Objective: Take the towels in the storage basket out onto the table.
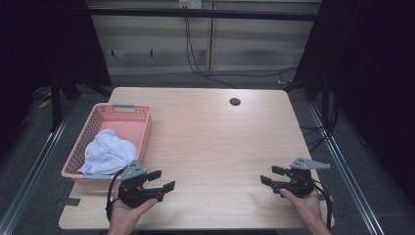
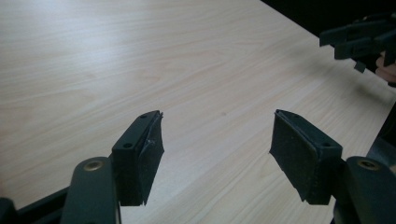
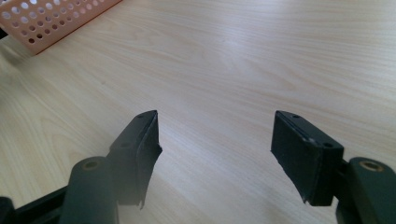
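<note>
Wooden table (image 1: 215,147), pink basket (image 1: 142,128) holding white cloth (image 1: 107,152), both grippers empty-jawed

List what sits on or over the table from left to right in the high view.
Pink basket with the white cloth in it → left gripper → round hole in the table → right gripper.

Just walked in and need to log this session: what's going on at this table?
A person sits at a wooden table with a two-jaw gripper in each hand. The left gripper hovers near a pink basket that holds a crumpled white cloth; the right gripper is at the table's other side. Both have their jaws open with nothing between them, and neither touches the cloth or basket.
</note>
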`<state>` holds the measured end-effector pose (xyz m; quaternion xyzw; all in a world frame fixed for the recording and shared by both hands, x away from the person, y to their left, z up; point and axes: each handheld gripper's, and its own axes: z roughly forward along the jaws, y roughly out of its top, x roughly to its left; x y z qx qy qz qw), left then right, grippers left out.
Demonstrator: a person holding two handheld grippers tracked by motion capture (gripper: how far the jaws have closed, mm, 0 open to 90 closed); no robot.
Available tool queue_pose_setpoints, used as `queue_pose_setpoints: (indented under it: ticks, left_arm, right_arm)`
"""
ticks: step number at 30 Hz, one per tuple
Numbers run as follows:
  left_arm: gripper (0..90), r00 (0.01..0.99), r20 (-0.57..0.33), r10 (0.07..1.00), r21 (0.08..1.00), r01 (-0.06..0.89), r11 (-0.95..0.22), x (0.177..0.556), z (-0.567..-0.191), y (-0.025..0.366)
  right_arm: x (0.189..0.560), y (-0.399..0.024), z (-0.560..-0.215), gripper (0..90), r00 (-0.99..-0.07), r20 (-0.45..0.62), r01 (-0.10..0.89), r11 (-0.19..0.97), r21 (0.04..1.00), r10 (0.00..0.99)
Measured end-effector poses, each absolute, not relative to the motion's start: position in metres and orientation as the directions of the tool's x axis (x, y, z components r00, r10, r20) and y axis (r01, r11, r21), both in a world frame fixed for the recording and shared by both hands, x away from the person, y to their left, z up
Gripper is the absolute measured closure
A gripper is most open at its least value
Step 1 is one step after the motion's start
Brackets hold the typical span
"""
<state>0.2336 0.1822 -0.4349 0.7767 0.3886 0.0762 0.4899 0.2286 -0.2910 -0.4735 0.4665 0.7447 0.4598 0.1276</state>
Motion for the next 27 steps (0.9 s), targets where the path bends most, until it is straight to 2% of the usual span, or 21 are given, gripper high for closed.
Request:
queue_pose_setpoints:
  ticks: [8,11,18,21,27]
  left_arm:
    - [27.5,0.638,-0.256,0.726,0.836,0.524,-0.165,0.237,-0.411,0.216]
    - [26.5,0.629,-0.221,0.745,0.842,0.508,-0.18,0.239,-0.402,0.228]
    - [16.6,0.609,-0.191,0.77,0.84,0.507,-0.193,0.249,-0.391,0.253]
    - [15.7,0.597,-0.208,0.775,0.824,0.534,-0.19,0.261,-0.386,0.275]
    - [17.9,0.552,-0.164,0.818,0.783,0.577,-0.232,0.278,-0.381,0.304]
  right_arm:
    - [0.23,-0.284,-0.474,31.0,-0.56,0.24,0.579,0.166,0.799,0.793]
    - [0.23,-0.282,-0.475,30.3,-0.563,0.236,0.581,0.176,0.795,0.792]
    - [0.23,-0.283,-0.474,29.3,-0.565,0.232,0.579,0.18,0.795,0.792]
    - [0.23,-0.283,-0.474,29.3,-0.568,0.233,0.579,0.181,0.795,0.79]
    - [0.231,-0.28,-0.476,28.3,-0.578,0.223,0.579,0.202,0.79,0.785]
